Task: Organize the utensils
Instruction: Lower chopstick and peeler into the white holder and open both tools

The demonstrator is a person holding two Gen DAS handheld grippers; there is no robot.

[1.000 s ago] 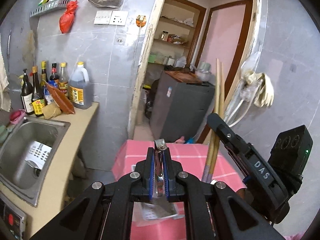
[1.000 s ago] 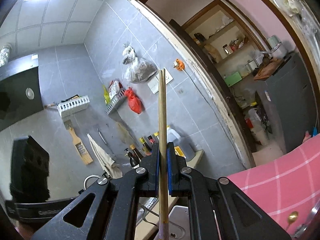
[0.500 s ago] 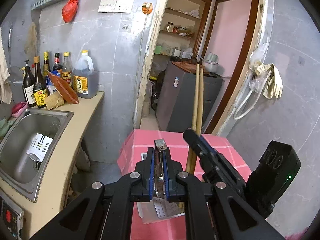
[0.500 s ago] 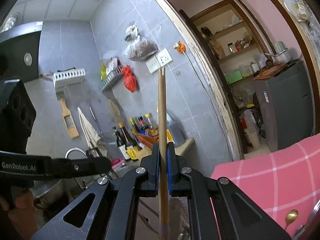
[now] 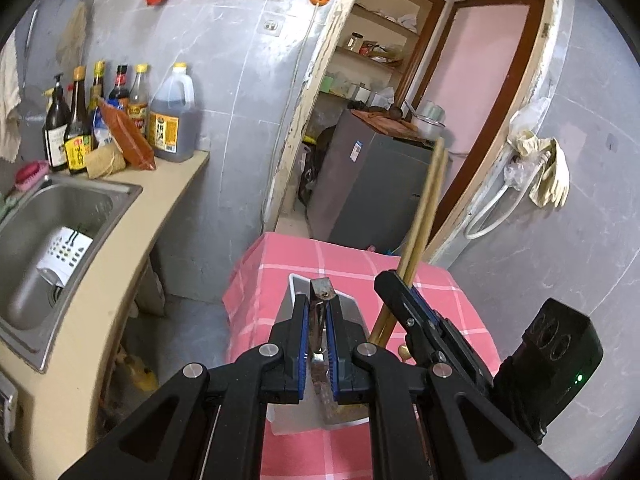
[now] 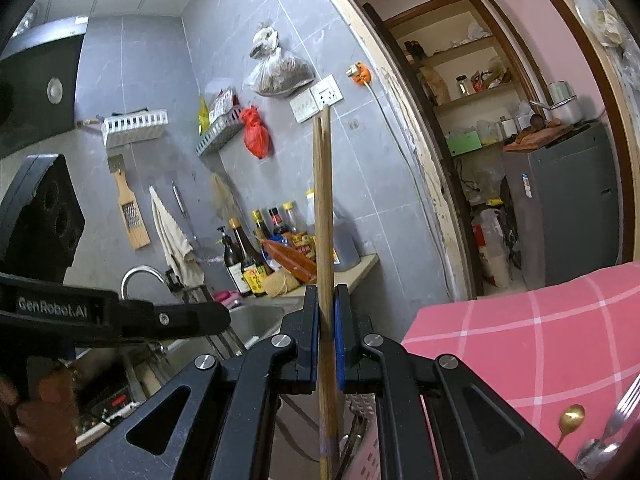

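Two chopsticks (image 6: 325, 216) clamped in right gripper (image 6: 326, 322), upright toward twelve o'clock; one metal utensil handle (image 5: 320, 312) pinched in left gripper (image 5: 316, 330).

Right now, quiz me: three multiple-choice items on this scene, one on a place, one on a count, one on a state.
1. The gold spoon lies: A on the pink checked cloth; B in the sink; C on a shelf.
2. The right tool holds how many chopsticks? A one; B two; C four.
3. The left tool is: A open and empty; B shut on a metal utensil handle; C shut on a bottle.

Key: A, the spoon rests on the cloth in the right wrist view; B, two wooden tips show above the jaws; C is wrong and B right, since the blue pads press the flat metal handle.
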